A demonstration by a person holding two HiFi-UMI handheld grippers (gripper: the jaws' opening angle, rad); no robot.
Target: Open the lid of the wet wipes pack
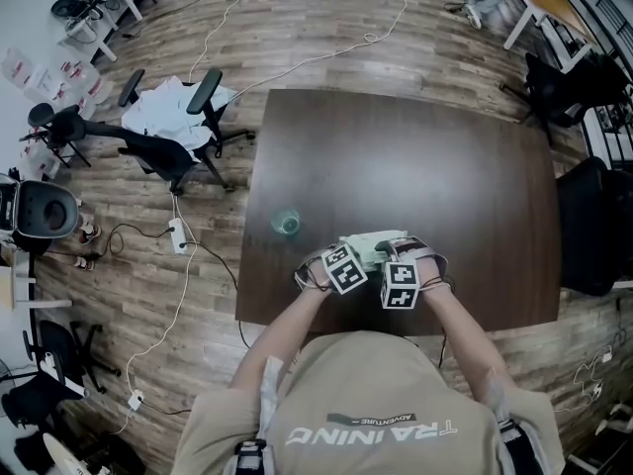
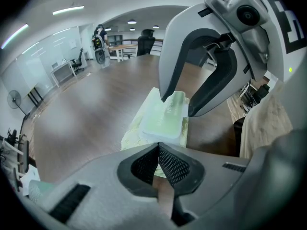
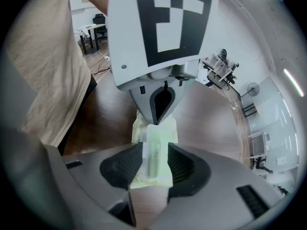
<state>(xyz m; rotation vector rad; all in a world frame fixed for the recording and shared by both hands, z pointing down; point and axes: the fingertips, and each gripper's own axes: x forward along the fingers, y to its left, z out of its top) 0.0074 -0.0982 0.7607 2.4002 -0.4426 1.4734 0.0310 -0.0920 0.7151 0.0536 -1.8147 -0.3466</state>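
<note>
The wet wipes pack (image 1: 368, 247) lies near the front edge of the dark table (image 1: 445, 166), pale green with a translucent flip lid (image 2: 165, 115). My left gripper (image 2: 158, 150) is shut on the near end of the pack's wrapper. My right gripper (image 3: 156, 164) faces it from the opposite end, shut on the lid (image 3: 155, 150), which shows edge-on between its pads. In the head view, the left gripper (image 1: 356, 258) and the right gripper (image 1: 391, 258) meet over the pack and their marker cubes hide most of it. How far the lid is raised cannot be told.
A small green glass (image 1: 287, 223) stands on the table left of the pack. Office chairs (image 1: 183, 132) and cables lie on the wooden floor to the left. A black chair (image 1: 593, 226) sits at the table's right side.
</note>
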